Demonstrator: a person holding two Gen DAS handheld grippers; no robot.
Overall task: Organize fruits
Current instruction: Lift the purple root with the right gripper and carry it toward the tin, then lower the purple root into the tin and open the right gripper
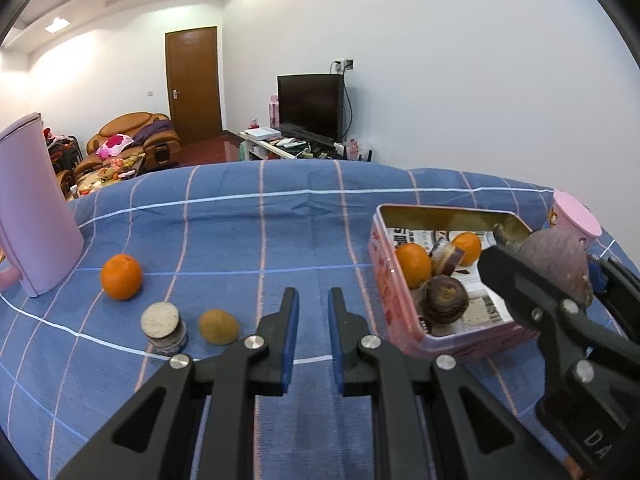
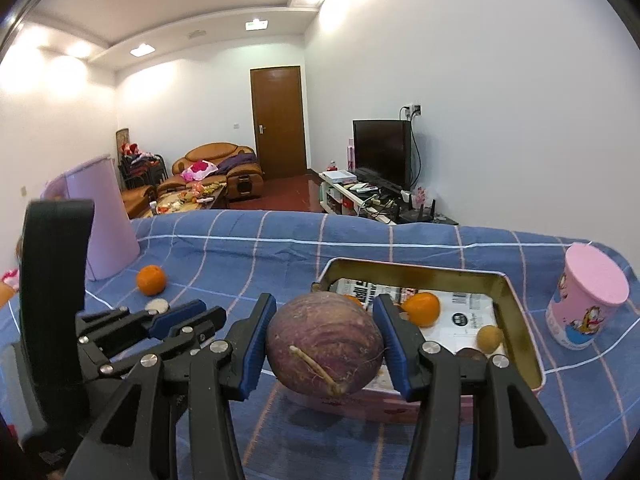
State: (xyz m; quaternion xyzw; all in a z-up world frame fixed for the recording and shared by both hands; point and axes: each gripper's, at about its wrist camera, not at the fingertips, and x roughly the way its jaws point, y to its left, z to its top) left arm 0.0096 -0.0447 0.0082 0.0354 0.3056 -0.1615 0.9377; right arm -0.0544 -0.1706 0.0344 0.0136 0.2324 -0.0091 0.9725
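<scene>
A purple fruit is gripped in the right gripper just short of the tin, which lies directly ahead; the left gripper is held open, empty.

Blue checked cloth, pink tin, orange fruit, purple root.

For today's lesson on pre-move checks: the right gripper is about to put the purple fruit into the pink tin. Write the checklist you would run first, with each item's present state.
1. Purple fruit clamped by right gripper: ok.
2. Fruit over pink tin: cannot tell; near its front edge.
3. Tin open, no lid: ok.
4. Free space inside beside the oranges: ok.
5. Left gripper empty and outside the tin: ok.
6. Pink cup apart from the tin: ok.
</scene>
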